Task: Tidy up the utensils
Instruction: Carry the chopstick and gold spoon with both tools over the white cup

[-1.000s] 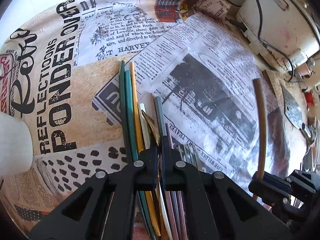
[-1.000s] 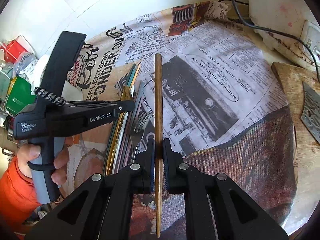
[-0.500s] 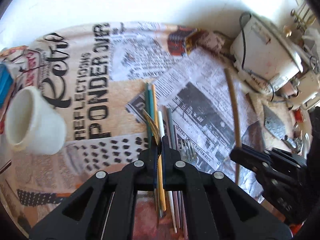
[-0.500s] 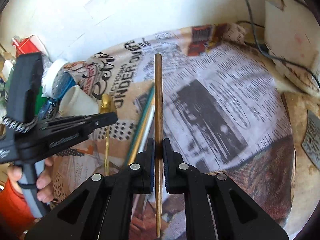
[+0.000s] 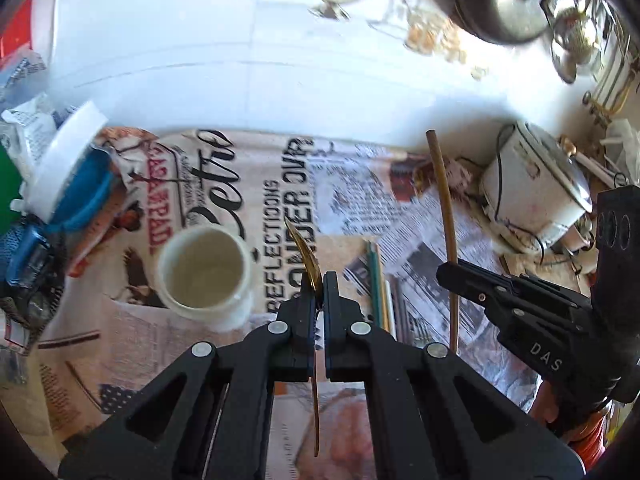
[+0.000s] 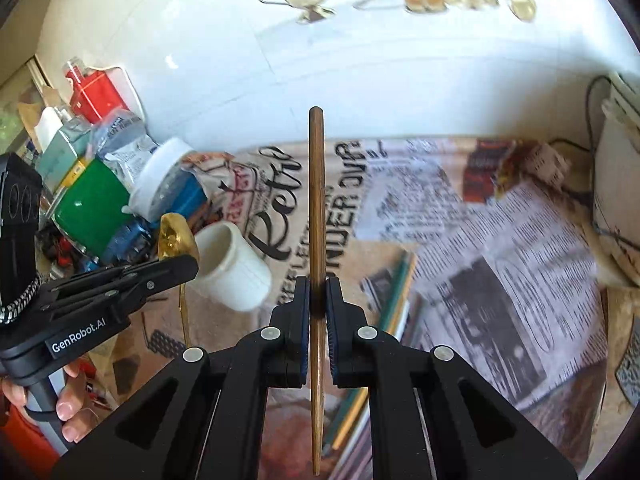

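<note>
Now, all places taken from the white cup (image 5: 205, 271):
Left gripper (image 5: 319, 288): clamped on a gold spoon (image 5: 306, 255), lifted just right of the cup, bowl end up.
Right gripper (image 6: 318, 292): closed around a brown chopstick (image 6: 317, 208), held upright in the air, right of the cup.
Remaining utensils (image 5: 380, 292): a bundle of thin coloured handles lying flat on the newspaper-print cloth (image 5: 280, 184), further right of the cup.
Cup: upright on the cloth, mouth open.

left tongs (image 5: 319, 292) raised gold spoon (image 5: 305, 254) off pile | now beside white cup (image 5: 205, 268) | right tongs (image 6: 318, 300) lifted chopstick (image 6: 317, 208)
</note>
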Demonstrator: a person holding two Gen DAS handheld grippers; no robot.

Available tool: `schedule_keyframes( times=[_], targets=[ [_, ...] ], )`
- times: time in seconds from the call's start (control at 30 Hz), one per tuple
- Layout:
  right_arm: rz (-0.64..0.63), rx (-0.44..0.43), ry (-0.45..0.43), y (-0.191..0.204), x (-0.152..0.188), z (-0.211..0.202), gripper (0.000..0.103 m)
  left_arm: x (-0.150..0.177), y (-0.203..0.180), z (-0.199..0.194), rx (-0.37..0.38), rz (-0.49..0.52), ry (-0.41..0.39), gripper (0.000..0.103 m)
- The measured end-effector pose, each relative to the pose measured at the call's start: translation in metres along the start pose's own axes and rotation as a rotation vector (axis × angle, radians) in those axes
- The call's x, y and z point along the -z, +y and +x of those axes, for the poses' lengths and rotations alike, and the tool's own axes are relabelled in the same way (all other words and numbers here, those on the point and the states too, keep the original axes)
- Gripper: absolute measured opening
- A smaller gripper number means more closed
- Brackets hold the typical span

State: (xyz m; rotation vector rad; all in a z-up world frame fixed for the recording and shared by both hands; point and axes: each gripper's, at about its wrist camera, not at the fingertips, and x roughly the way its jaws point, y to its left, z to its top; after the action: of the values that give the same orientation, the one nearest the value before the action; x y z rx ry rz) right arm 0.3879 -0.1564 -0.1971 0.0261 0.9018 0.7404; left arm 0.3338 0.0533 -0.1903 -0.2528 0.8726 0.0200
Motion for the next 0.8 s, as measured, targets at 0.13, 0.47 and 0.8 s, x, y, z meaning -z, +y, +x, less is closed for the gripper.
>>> schedule_keyframes(
  times=[0.13, 0.47, 0.8],
  targets=[
    [-0.016, -0.001, -0.045, 0.026, -0.015, 0.002, 0.007, -0.014, 0.028, -0.019, 0.005, -0.02, -0.045, 0.001],
    [-0.038, -0.01, -0.142, 0.077, -0.06, 0.025, 0.007, -0.058, 0.077, -0.046, 0.01, -0.03, -0.164, 0.001],
    [-0.033, -0.016, -0.184, 0.101, -0.089, 0.06, 0.007, -0.091, 0.113, -0.032, 0.026, -0.058, -0.239, 0.001]
  ],
)
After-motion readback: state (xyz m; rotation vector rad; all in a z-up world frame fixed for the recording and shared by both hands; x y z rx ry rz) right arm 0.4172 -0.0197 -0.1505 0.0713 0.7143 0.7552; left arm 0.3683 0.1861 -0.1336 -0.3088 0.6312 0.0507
